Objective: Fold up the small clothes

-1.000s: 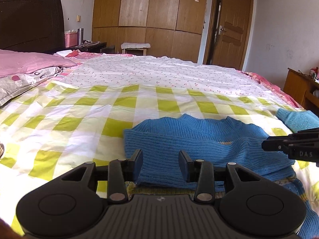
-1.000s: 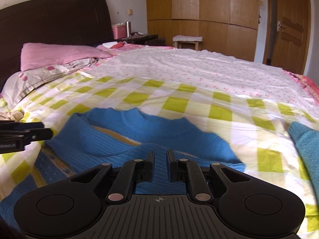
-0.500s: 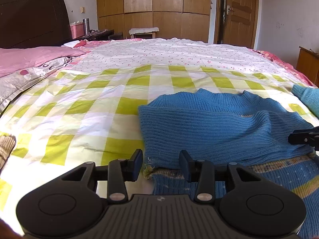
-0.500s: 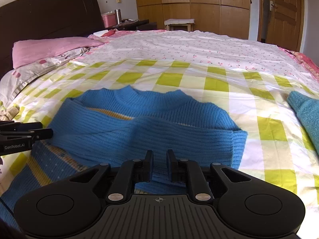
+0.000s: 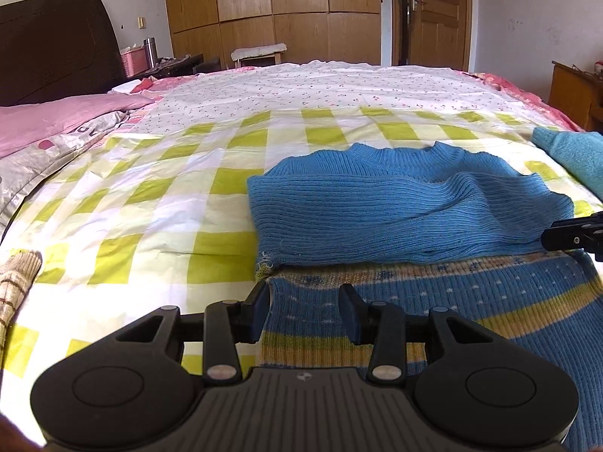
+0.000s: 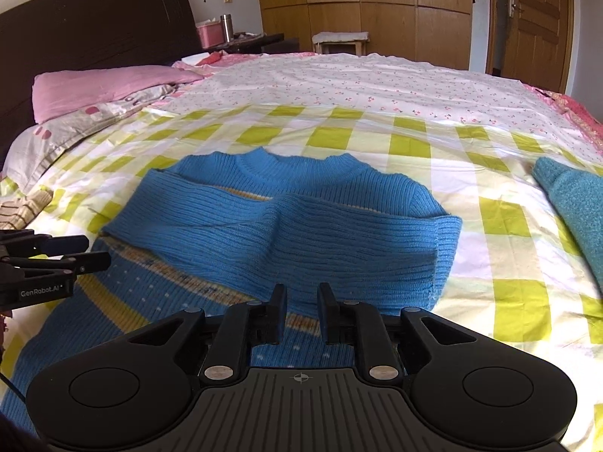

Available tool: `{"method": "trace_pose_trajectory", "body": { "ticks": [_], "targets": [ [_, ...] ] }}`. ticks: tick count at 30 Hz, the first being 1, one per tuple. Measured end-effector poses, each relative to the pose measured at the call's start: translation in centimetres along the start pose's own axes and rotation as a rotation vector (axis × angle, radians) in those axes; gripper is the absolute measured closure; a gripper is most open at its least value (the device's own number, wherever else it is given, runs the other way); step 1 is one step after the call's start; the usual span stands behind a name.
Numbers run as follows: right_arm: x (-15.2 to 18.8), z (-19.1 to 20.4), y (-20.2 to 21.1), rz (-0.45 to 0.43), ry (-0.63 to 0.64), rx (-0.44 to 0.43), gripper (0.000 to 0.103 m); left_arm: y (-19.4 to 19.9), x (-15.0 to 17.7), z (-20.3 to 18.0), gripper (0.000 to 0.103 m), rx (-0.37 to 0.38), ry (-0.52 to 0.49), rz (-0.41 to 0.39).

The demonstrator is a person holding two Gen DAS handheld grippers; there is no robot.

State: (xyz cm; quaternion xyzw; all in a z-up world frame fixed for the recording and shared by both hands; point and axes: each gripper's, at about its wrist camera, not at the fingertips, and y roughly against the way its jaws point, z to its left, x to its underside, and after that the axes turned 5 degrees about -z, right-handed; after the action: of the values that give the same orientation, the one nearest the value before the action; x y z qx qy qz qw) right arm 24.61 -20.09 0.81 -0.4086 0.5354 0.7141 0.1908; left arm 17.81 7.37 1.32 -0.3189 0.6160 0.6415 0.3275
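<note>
A blue knitted sweater lies flat on the yellow-checked bedsheet, neck away from me. Both sleeves are folded across its chest, and the patterned yellow-striped body shows nearer to me. My left gripper hovers open over the sweater's left edge, with nothing pinched. My right gripper hangs over the lower body near the folded right sleeve; its jaws are opening, with a narrow gap and no cloth pressed between them. Each gripper shows at the edge of the other's view: right gripper, left gripper.
A teal garment lies on the bed to the right of the sweater. A beige checked cloth sits at the left edge. Pink pillows and a dark headboard stand at far left; the wardrobe and door are behind the bed.
Both grippers have drawn back toward me, off the folded sleeves and over the sweater's patterned lower body. The right jaws stand a little wider apart.
</note>
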Motion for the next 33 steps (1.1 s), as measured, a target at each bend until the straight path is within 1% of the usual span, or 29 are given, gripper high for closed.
{"method": "trace_pose_trajectory", "body": {
  "ticks": [5, 11, 20, 25, 33],
  "targets": [
    [1.0, 0.3, 1.3, 0.002, -0.012, -0.002, 0.085, 1.9, 0.3, -0.3, 0.057, -0.005, -0.027, -0.051],
    [1.6, 0.9, 2.7, -0.004, -0.018, -0.011, 0.085, 3.6, 0.5, -0.5, 0.057, 0.002, -0.033, -0.073],
    [2.3, 1.7, 3.9, -0.007, -0.023, -0.023, 0.084, 4.6, 1.1, -0.6, 0.057, 0.002, -0.033, -0.074],
    [2.7, 1.7, 4.2, 0.003, -0.035, -0.023, 0.084, 4.7, 1.7, -0.5, 0.057, 0.0, -0.026, -0.059],
    [4.6, 1.7, 6.1, 0.027, -0.041, -0.021, 0.084, 6.2, 3.8, 0.3, 0.057, 0.008, -0.004, -0.024]
  ]
}}
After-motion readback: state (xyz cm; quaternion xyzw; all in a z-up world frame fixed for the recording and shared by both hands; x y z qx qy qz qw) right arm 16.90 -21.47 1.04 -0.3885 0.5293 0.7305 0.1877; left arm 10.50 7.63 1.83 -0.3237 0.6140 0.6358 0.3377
